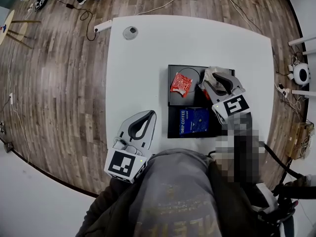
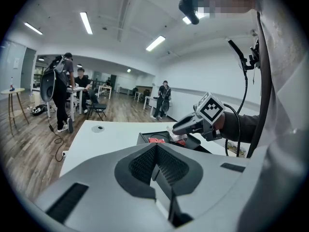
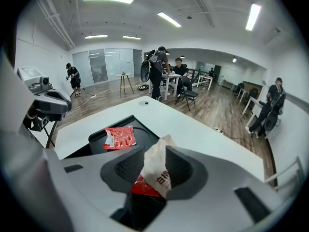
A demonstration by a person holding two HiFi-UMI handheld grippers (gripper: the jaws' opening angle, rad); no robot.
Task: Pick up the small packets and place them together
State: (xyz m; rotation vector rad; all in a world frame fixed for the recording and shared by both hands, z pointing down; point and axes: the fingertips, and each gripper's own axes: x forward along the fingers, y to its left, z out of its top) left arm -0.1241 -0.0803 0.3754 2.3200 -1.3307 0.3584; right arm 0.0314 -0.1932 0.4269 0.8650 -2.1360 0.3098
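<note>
Red foil packet (image 1: 180,84) lay flat in a black tray (image 1: 171,100) on the white table (image 1: 138,53), its longer side running roughly away from the person with a slight tilt; just to its right, over the same tray, the right gripper (image 1: 212,79) pointed steeply down, jaws partly apart, with a crumpled white-and-red packet (image 3: 155,170) standing between the pads, seemingly loose rather than pinched; the flat packet therefore sat just left of those jaws, so putting the two together likely needed only a short set-down toward it; the left gripper (image 1: 149,115), jaws closed and empty, hung well apart by the table's near edge; a blue drip coffee sachet (image 1: 194,121) lay nearer the person.
</note>
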